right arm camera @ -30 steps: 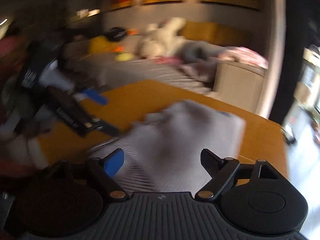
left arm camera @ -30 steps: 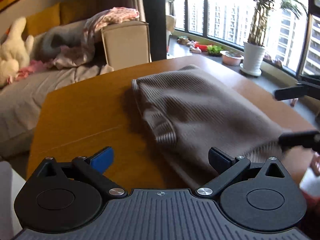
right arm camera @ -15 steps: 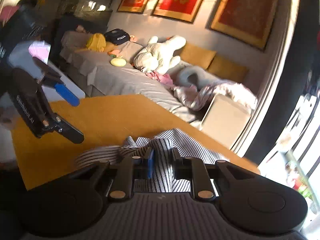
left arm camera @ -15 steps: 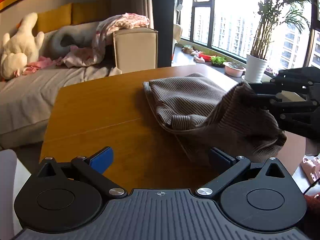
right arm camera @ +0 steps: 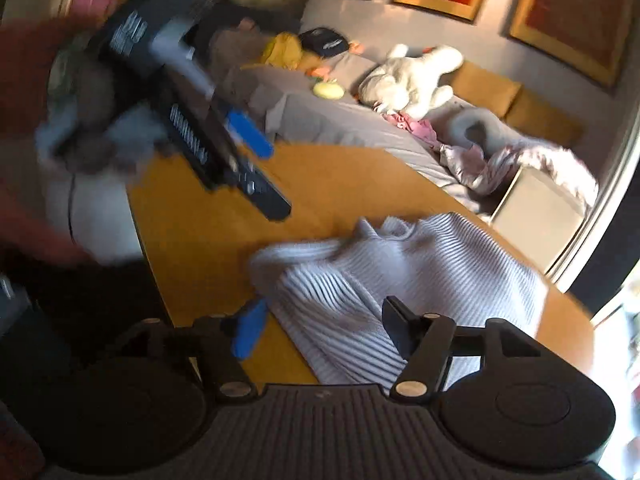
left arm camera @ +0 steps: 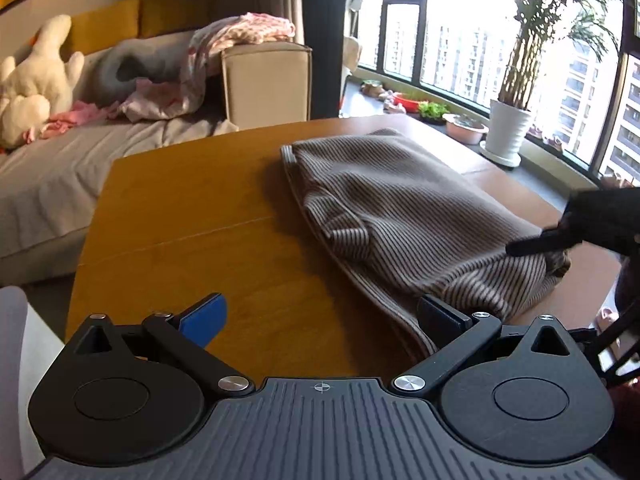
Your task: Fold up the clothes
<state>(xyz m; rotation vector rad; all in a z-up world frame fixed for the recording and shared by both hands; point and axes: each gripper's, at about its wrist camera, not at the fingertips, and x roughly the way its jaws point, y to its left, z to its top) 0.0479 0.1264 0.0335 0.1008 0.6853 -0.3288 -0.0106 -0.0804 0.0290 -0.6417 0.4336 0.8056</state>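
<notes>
Left wrist view: lines run left to right across the room; a white plush toy [left arm camera: 28,92] is seen slumped on the grey sofa [left arm camera: 60,172]; pink clothes [left arm camera: 236,36] are draped over the sofa's end
Table: the wooden table [left arm camera: 192,240] is spread across the middle; its near left part is bare wood
Left gripper: the left gripper [left arm camera: 320,320] is held low over the near table edge; its jaws are spread wide; nothing is held between them; the blue pad [left arm camera: 204,318] is over bare wood; the black finger [left arm camera: 440,320] is at the near hem of the sweater
Sweater: the striped knit sweater [left arm camera: 400,216] is laid on the right half of the table, bunched into folds at its near side
Right side: a black finger of the right gripper [left arm camera: 540,242] is touching the sweater's right corner; a potted plant [left arm camera: 508,132] is set by the window beyond
Right wrist view: the frame is blurred by motion; the left gripper [right arm camera: 256,176] is seen at upper left above the table [right arm camera: 208,240]
Right gripper: the right gripper [right arm camera: 324,324] is opened out; the sweater [right arm camera: 400,276] is lying on the table between and beyond its fingers; whether the cloth is touched cannot be told here
</notes>
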